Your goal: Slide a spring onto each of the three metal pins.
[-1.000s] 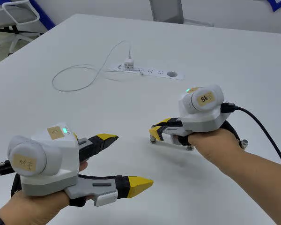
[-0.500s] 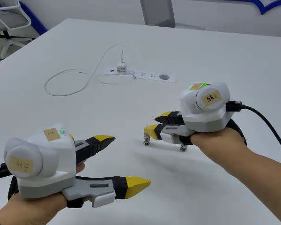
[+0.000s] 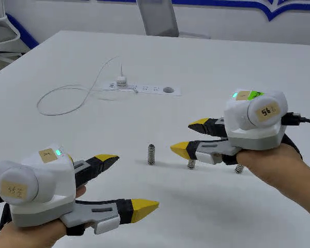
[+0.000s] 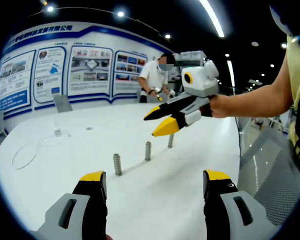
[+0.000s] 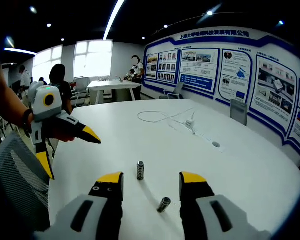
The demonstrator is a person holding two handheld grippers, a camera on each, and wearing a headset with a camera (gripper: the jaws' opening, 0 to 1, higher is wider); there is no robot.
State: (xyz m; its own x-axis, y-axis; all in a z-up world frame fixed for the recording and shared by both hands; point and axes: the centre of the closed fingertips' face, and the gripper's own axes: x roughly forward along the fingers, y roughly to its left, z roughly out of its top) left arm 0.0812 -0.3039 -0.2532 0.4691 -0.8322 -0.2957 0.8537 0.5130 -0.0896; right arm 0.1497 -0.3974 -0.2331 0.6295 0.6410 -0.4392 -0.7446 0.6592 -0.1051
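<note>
Head view, near to far. By the tabletop's [image 3: 222, 67] near edge, at left: left tool [image 3: 129, 182], yellow-tipped jaws spread wide, nothing between them, clear of the surface. Farther in, mid-tabletop: row of three short metal pins standing upright, running left to right. At its left end, left pin [image 3: 151, 154], alone in the open, wrapped in a spring [image 3: 151, 150]. Next, middle pin [image 3: 191, 164], likewise coiled, just below the lower jaw of the right tool [image 3: 187, 136]. Then right pin [image 3: 239, 168], tucked close against the right hand [image 3: 271, 165], apparently coiled too, though too small to be sure. Over the row, that right tool raised, jaws parted wide, gripping nothing, touching no pin.

Left gripper view: same three pins in a line ahead, framed by its own two jaw tips, right tool hanging above the far end. Right gripper view: one pin low between the parted tips, another just beyond, left tool off to the left.

Toward the far edge: white power strip [image 3: 144, 89] lying flat, charger plug [image 3: 121, 81] seated in it, thin white cable [image 3: 62, 95] looping away to the left. Past the far edge: grey chair [image 3: 157, 18].
</note>
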